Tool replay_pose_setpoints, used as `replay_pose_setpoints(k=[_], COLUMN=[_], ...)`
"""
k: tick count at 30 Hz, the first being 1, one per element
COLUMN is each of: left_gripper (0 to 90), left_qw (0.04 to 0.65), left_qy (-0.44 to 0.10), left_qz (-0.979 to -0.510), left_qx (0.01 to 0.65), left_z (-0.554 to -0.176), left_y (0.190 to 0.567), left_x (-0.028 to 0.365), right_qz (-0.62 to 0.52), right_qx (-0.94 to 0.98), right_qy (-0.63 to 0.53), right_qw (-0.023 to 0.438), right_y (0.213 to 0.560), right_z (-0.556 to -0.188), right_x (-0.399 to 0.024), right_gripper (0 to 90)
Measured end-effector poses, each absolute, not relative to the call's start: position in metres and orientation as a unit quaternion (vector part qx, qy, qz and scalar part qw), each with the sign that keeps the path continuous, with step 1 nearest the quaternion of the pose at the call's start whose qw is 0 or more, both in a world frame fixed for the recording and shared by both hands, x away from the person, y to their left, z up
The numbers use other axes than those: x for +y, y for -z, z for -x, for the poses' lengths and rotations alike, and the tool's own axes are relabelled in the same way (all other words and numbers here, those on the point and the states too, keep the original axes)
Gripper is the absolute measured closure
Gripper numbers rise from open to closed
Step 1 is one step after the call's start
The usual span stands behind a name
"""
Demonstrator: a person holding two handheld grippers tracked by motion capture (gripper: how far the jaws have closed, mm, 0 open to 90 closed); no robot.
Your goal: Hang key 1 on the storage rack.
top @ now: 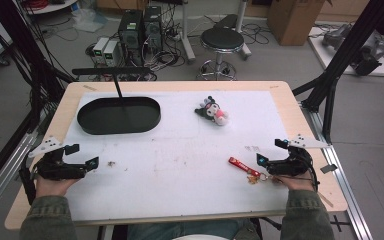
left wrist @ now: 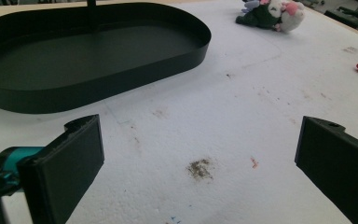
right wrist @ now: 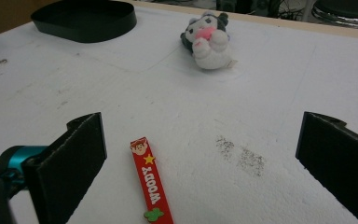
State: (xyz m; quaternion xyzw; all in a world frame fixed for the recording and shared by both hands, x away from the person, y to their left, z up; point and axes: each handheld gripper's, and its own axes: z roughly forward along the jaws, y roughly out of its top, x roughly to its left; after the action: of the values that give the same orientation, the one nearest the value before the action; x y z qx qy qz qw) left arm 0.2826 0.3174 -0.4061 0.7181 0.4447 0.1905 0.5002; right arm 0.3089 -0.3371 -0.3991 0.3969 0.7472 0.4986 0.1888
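White foam covers the table [top: 180, 165]. Both grippers sit wide and empty; the red strap [right wrist: 151, 186] lies just beside the right gripper [top: 275, 152], its length pointing along the jaws, far from the left gripper [top: 82, 156].

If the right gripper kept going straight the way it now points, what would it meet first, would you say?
Probably the red keychain strap, which lies between the open jaws of the right gripper; the plush toy sits farther along that line.

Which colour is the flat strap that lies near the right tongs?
Red, with a yellow star and green clover; the keychain strap shows best in the right gripper view.
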Motion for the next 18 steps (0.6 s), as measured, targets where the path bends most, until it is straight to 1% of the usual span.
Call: replay_pose_setpoints(k=[6, 9, 13, 18], left_gripper=[1.7, 1.7, 1.7, 1.7], left_qw=[0.498, 0.482, 0.473, 0.474], left_qy=[-0.194, -0.200, -0.191, -0.193], left_qz=[-0.719, -0.729, -0.739, -0.737], left_qx=[0.444, 0.443, 0.440, 0.442], left_z=[-0.2826, -0.2830, -0.2851, -0.2845], left_y=[0.4064, 0.4080, 0.4100, 0.4098], left_x=[0.3165, 0.3145, 0.3111, 0.3117], right_qz=[-0.397, -0.399, -0.400, -0.396], right_qx=[0.747, 0.746, 0.743, 0.746], right_qy=[-0.497, -0.496, -0.499, -0.495], right_qw=[0.193, 0.194, 0.199, 0.202], right_y=[0.3984, 0.3979, 0.3970, 0.3974], right_z=[-0.3080, -0.3077, -0.3072, -0.3079], right_x=[-0.3376, -0.3381, -0.3386, -0.3379], right_gripper=[0.7, 0.7, 0.7, 0.7])
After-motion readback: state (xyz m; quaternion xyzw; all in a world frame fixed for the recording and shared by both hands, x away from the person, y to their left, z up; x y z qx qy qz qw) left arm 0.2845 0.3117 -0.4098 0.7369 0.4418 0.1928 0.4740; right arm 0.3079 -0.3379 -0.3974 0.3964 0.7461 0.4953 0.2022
